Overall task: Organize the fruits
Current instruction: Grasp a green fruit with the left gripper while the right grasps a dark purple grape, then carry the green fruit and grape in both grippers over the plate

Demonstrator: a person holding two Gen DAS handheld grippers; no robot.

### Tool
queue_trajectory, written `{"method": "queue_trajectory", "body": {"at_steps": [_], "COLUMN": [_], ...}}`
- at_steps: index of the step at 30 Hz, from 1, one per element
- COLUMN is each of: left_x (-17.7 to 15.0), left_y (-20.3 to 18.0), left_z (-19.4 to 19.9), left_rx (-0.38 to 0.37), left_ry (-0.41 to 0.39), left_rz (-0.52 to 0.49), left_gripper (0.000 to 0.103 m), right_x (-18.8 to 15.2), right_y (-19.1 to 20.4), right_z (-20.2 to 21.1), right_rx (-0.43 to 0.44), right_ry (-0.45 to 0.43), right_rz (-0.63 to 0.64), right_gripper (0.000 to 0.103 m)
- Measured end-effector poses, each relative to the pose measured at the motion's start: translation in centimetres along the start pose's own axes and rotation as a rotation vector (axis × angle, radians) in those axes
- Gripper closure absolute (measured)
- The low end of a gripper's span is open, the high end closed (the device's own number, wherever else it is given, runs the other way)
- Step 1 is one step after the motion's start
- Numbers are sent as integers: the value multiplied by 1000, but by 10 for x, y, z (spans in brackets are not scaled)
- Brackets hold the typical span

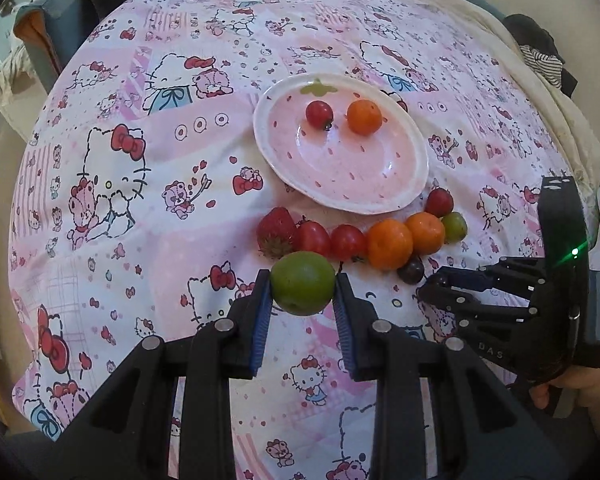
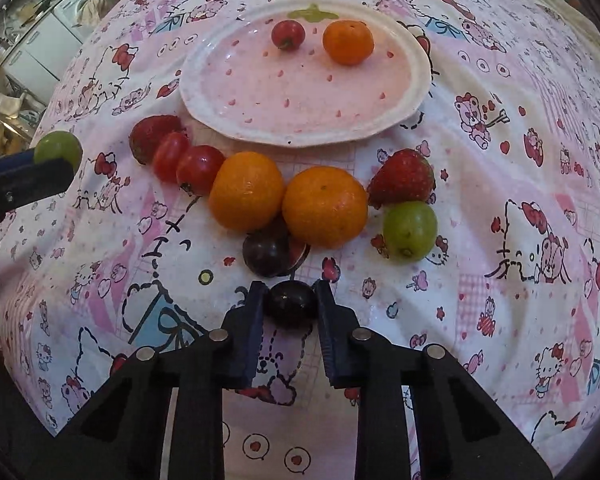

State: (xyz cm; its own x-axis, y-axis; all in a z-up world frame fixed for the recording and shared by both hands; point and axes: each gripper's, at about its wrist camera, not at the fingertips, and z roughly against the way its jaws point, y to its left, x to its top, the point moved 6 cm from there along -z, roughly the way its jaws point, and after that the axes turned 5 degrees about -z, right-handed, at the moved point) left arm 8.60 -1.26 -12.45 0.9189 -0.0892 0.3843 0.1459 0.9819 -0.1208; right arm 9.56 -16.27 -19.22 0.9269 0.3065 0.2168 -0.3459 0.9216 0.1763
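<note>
My left gripper is shut on a green fruit and holds it above the cloth, near a row of fruit; it also shows at the left of the right wrist view. My right gripper is shut on a dark grape; it appears at the right of the left wrist view. A pink plate holds a cherry tomato and a small orange. In front of it lie strawberries, tomatoes, two oranges, a green fruit and a dark grape.
A Hello Kitty cloth covers the table. Dark clothing lies at the far right edge. Kitchen units stand beyond the table's left side.
</note>
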Motion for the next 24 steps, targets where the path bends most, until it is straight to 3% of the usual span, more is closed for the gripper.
{"method": "queue_trajectory", "body": {"at_steps": [10,24], "left_x": [1,8], "left_y": [12,21], "left_z": [2,6], "left_rx": [36,141], "left_ry": [-28,-82], "left_rz": [16,1], "left_gripper": [77,77], "right_x": [-2,35], "right_y": [-3,-10], "right_z": [18,76], "right_rx": [52,199], "right_ry": [-31,-229], "right_rz": [-48,-171], "right_gripper": [77,77]}}
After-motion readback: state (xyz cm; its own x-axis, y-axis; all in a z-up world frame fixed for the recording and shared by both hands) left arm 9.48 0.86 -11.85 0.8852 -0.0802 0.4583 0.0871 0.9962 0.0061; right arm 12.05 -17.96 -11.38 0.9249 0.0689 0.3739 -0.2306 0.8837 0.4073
